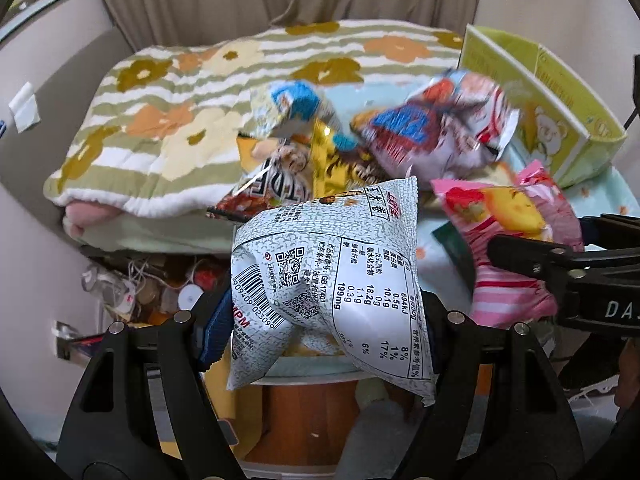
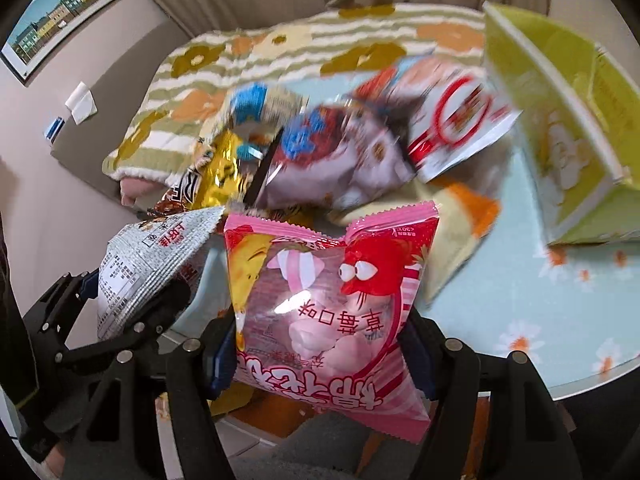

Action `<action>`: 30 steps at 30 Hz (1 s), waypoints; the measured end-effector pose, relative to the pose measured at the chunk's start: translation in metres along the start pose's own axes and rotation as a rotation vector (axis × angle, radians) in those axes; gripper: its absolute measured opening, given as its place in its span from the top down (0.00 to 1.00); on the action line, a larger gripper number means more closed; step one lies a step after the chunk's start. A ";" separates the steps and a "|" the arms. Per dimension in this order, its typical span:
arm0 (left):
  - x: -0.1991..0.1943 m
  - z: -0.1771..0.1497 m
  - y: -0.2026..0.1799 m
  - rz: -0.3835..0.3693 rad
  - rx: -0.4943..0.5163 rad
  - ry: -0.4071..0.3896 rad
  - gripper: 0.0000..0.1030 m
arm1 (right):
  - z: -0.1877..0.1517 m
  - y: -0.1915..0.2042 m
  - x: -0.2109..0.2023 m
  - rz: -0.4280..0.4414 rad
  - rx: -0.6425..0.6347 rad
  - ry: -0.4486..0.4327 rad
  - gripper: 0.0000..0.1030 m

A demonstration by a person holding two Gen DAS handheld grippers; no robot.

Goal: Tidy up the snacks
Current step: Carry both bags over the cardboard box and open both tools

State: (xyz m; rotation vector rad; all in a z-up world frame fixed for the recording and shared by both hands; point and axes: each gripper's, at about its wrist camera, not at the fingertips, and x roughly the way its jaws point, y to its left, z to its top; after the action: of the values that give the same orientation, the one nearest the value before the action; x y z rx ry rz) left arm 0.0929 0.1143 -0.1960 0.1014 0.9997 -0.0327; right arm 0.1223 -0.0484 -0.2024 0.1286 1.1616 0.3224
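Note:
My left gripper (image 1: 320, 320) is shut on a silver-grey snack bag (image 1: 332, 272) with a barcode and nutrition table, held above the table's near edge; the bag also shows in the right wrist view (image 2: 148, 268). My right gripper (image 2: 320, 344) is shut on a pink marshmallow bag (image 2: 328, 312), which shows at the right of the left wrist view (image 1: 516, 248). A pile of snack bags lies on the table: a gold one (image 1: 336, 164), a blue-and-red one (image 1: 432, 128) and a red-and-white one (image 2: 460, 128). An open yellow-green box (image 1: 552, 112) stands at the right.
The round table (image 2: 560, 320) has a pale blue floral cover. A folded flowered blanket (image 1: 160, 128) lies behind the pile. Cluttered cables and small items sit on the floor at the left (image 1: 132, 288). A curtain hangs at the back.

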 end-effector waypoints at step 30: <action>-0.031 0.213 -0.243 -0.061 0.016 -0.280 0.32 | 0.109 -0.236 -0.153 -0.080 -0.038 -0.303 0.37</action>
State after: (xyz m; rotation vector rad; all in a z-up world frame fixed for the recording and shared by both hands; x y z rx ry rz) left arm 0.2368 -0.1495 -0.0728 0.0783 0.7226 -0.1075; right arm 0.2105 -0.3133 -0.0869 0.0937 0.8575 0.2444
